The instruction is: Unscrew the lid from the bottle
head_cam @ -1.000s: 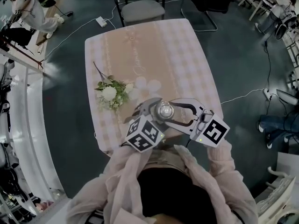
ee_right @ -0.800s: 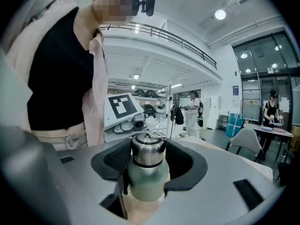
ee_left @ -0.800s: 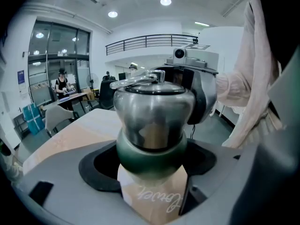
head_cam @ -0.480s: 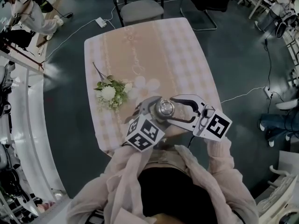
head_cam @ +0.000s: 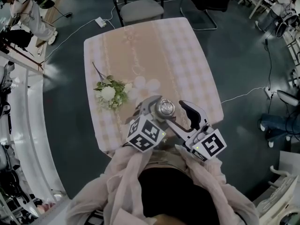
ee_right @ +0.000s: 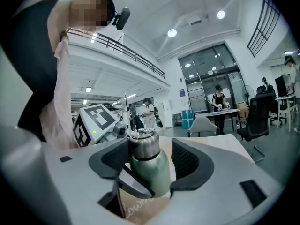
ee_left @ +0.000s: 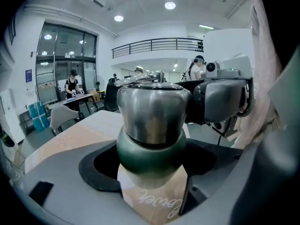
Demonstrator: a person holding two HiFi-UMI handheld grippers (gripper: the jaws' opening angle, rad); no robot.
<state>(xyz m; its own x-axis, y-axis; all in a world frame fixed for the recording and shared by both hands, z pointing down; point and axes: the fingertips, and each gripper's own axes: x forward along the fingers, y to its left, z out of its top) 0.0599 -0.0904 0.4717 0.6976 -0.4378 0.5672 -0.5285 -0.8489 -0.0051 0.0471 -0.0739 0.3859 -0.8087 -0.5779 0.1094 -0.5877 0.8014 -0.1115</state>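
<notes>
The table (head_cam: 140, 46) with its checked cloth was the biggest thing around. The bottle (ee_right: 150, 172) stood at its 6 o'clock edge, right in front of me, with a bunch of flowers (head_cam: 111, 93) lying at about 9 o'clock from it. My left claw (ee_left: 151, 168) was clenched round the green body, just under the shoulder, so that end was anchored. My right claw (head_cam: 177, 115) came in from 4 o'clock and had just been opening up. The lid (ee_right: 142, 143) stood between its jaws, but the pads weren't pressing on it and a gap showed on one side.

Handling, just my guess: it's a metal flask, so rigid, not fragile, and probably fairly heavy if full. The green coat looked smooth and rounded, so I'd bet it wants to spin in the grip unless squeezed firmly on the widest part. The lid was bare shiny steel with straight sides, so slippery too. I'd take it square across the side wall, not up on the top.

Writing: I couldn't spot any brand on the bottle or lid. There was only cursive print on the cloth underneath, partly covered, and I made out something like "lowe".
</notes>
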